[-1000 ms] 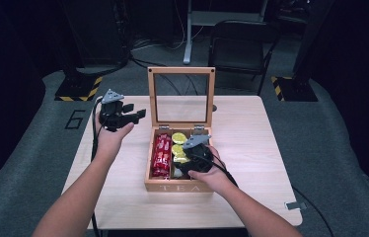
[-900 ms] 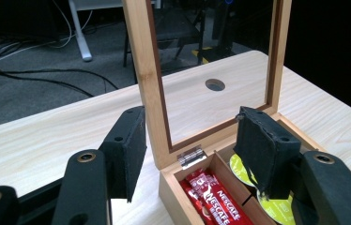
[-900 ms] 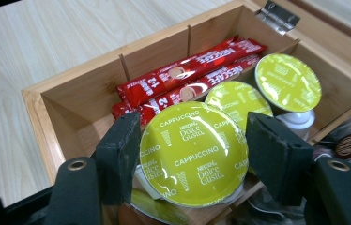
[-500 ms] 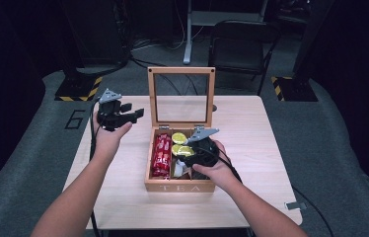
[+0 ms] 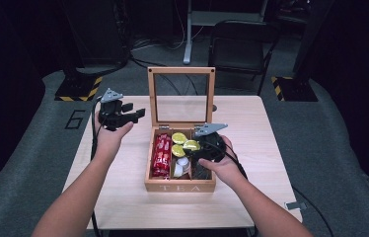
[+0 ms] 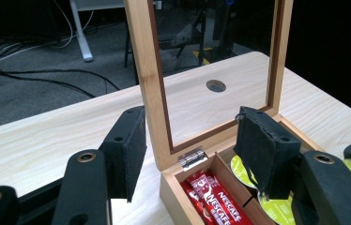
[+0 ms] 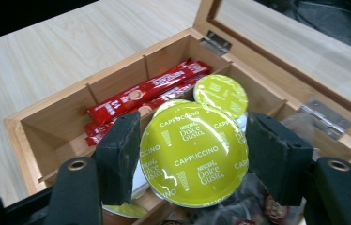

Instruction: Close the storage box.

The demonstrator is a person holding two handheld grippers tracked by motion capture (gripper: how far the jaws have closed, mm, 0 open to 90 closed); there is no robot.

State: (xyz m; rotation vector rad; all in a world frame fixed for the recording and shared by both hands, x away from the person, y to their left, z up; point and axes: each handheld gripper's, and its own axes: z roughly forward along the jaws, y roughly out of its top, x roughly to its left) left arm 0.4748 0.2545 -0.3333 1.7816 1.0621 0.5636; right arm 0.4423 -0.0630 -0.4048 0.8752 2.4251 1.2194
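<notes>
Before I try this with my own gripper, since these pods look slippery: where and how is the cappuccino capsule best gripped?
Grip the cappuccino capsule across its round rim, one pad on each opposite edge, coming from above. Its flat foil lid faces up and gives nothing to pinch, and the tea box walls block a level approach. The right gripper holds it just so.

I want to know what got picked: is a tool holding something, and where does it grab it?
The right tool holds a green capsule by its opposite side edges. The left tool holds nothing.
</notes>
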